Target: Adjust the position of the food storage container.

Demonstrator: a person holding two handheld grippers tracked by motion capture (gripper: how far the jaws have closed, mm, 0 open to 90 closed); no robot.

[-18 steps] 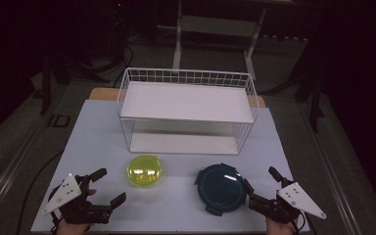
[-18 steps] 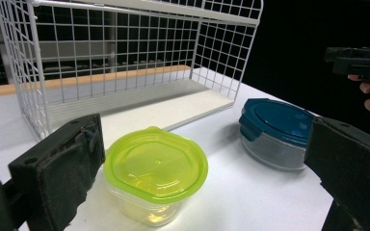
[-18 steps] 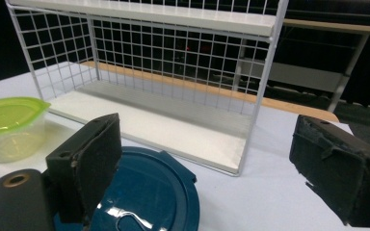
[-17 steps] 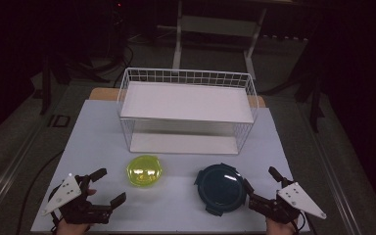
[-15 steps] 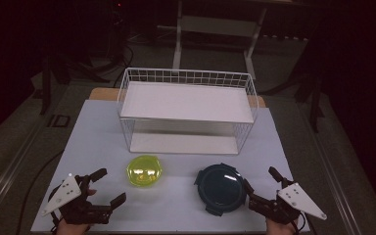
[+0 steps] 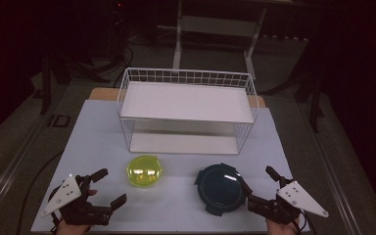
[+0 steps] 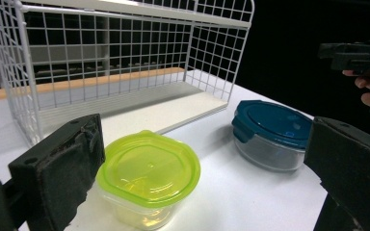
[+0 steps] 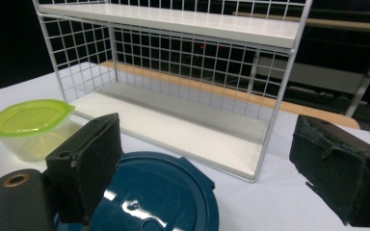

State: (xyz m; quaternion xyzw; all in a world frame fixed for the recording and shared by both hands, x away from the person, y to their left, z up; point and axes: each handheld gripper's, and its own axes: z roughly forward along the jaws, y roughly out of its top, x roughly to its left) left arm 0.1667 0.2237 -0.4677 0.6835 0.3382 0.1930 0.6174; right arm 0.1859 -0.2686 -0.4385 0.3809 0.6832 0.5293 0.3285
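Both grippers parked wide open, nothing picked up yet.

Left gripper [image 6: 106, 187] sits at 7 o'clock on the table [image 6: 98, 132], jaws spread and empty, with the green-lidded container [image 6: 145, 171] just past it. Right gripper [image 6: 259, 186] at 5 o'clock is also wide open, right beside the blue-lidded container [image 6: 220, 187]. The 2-tier wire shelf [image 6: 186, 101] waits at 12. Looks like the approach step; next move probably means straddling a container squarely before squeezing.

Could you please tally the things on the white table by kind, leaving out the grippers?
Lidded plastic containers: 2, one clear with a yellow-green lid, one with a dark blue lid
White wire two-tier shelf racks: 1
Total: 3
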